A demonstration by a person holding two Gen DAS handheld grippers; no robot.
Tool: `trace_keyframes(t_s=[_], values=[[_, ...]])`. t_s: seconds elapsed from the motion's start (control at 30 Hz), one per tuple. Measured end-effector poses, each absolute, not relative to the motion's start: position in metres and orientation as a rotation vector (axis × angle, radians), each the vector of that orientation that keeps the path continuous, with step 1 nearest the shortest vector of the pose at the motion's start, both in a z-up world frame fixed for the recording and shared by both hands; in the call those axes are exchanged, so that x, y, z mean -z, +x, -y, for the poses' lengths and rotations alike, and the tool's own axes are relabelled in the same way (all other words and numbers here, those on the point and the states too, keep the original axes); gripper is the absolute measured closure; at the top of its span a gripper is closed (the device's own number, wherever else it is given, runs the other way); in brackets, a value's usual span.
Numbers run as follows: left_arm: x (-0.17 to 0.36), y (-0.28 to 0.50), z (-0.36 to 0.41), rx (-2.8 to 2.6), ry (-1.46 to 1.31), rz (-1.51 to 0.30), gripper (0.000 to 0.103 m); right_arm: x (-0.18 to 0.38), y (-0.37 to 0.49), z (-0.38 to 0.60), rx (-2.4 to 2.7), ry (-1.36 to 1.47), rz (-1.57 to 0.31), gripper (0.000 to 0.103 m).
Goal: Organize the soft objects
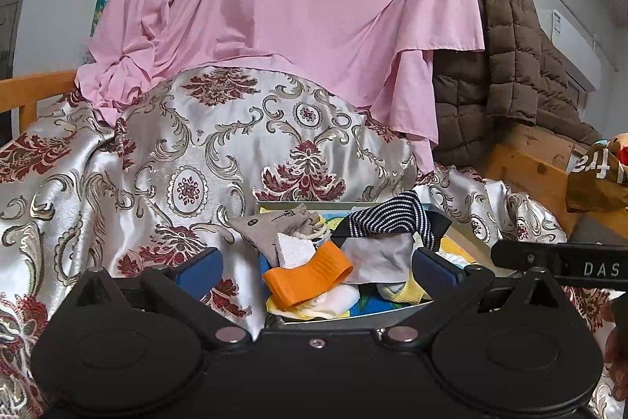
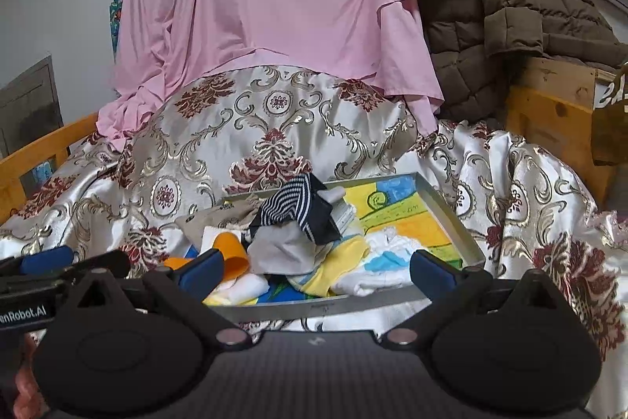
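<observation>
Blue-padded fingers (image 1: 202, 268) of the left gripper (image 1: 318, 271) stood wide apart, empty, as did the right gripper (image 2: 316, 268). Between them sat a metal tray (image 2: 447, 218) heaped with socks: a striped sock (image 2: 292, 205) atop a grey sock (image 2: 280, 252), beside an orange piece (image 1: 308, 275). Both grippers hovered level before it. Lettering read "DAS" (image 1: 600, 268) and "enRobot.AI" (image 2: 23, 313).

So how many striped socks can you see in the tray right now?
1. The navy-and-white striped sock lies on top of the pile in the tray, toward its far side, above a grey sock. Others may be buried underneath.
</observation>
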State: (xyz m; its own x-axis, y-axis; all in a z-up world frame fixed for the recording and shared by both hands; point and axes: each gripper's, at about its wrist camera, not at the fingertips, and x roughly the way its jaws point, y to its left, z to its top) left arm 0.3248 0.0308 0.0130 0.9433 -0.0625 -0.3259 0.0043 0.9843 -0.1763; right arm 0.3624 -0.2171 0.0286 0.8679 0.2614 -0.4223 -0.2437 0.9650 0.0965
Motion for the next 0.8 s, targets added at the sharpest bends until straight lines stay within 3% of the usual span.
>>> trace_keyframes(t_s=[0.8], values=[[-0.004,0.286,-0.032,0.033,-0.197,-0.346,0.001,-0.022,0.323,0.231,-0.258,0.066,-0.441,0.0]])
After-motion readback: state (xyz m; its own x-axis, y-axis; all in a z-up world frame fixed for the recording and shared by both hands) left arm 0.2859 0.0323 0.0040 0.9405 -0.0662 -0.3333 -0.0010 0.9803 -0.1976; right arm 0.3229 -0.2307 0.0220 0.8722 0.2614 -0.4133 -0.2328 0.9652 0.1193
